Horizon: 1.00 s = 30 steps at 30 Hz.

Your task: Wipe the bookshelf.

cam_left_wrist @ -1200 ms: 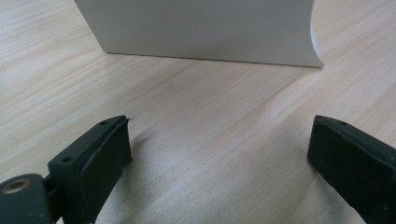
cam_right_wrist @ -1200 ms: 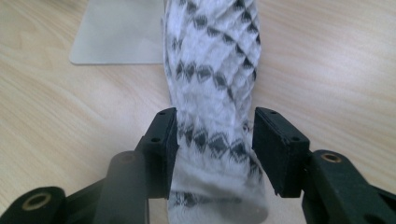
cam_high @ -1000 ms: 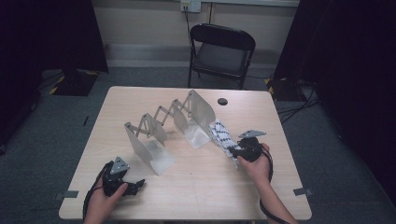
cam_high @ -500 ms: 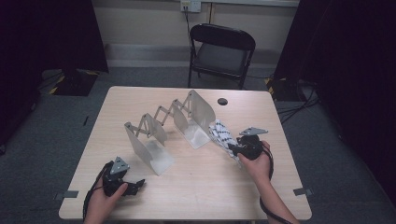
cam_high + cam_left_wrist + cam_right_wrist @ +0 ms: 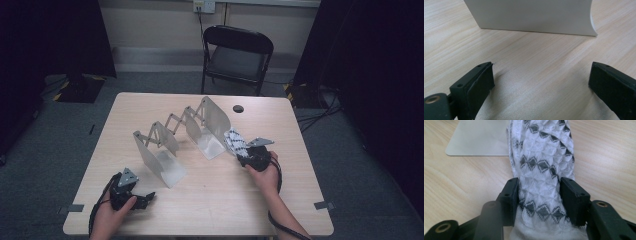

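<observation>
A white cloth with black diamonds (image 5: 541, 157), bunched into a roll, sits between the pads of my right gripper (image 5: 537, 186). Both pads press into it, and the jaws have just closed slightly further. In the high view the cloth (image 5: 234, 141) is held low over the table, just right of the metal accordion rack (image 5: 170, 135), with my right gripper (image 5: 243, 151) behind it. My left gripper (image 5: 147, 199) rests at the table's front left, open and holding nothing. Its jaws (image 5: 541, 80) face one of the rack's upright plates (image 5: 531, 15).
The rack's flat foot plate (image 5: 479, 137) lies on the wood just left of the cloth. A small black round disc (image 5: 238, 108) sits near the table's far edge. A black folding chair (image 5: 237, 52) stands beyond the table. Cables lie on the floor at the right.
My right gripper, with the cloth in it, has shifted a little left toward the rack and slightly lower. The left gripper has stayed in place.
</observation>
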### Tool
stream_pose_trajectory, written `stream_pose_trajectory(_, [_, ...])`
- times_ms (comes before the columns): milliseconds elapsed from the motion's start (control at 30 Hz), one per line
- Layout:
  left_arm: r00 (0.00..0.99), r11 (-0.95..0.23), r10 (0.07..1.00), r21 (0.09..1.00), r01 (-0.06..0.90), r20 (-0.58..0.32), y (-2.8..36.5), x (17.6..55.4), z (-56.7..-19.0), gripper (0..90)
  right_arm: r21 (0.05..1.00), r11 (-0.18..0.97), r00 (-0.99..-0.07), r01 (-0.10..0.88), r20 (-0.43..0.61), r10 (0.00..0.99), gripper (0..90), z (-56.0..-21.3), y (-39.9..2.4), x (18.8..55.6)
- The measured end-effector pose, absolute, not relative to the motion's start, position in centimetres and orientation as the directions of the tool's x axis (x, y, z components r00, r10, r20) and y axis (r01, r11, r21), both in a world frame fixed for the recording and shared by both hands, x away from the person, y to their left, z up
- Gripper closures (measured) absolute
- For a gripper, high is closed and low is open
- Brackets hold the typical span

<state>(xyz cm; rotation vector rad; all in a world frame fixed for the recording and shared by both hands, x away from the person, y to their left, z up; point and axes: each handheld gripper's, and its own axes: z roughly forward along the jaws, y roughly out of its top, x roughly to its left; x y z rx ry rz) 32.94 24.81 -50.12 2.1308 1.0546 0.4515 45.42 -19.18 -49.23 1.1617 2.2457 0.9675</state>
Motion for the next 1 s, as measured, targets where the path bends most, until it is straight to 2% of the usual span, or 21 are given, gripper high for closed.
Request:
stream_pose_trajectory(200, [0.606,-0.418,0.795,0.724,0.549,0.0,24.8,32.9,-50.1,5.8,0.749,0.411,-0.548,0.52,-0.076,0.833,63.5,-49.3,-18.8,45.6])
stream_pose_trajectory(467, [0.607,-0.418,0.795,0.724,0.549,0.0,24.8,32.9,-50.1,5.8,0.746,0.395,-0.537,0.536,-0.059,0.841,72.6,-49.1,-18.8,45.7])
stream_pose_trajectory(1000, [0.607,-0.419,0.795,0.724,0.548,0.0,24.8,32.9,-50.1,5.8,0.75,0.364,-0.542,0.552,-0.008,0.84,75.6,-47.1,-19.4,45.9])
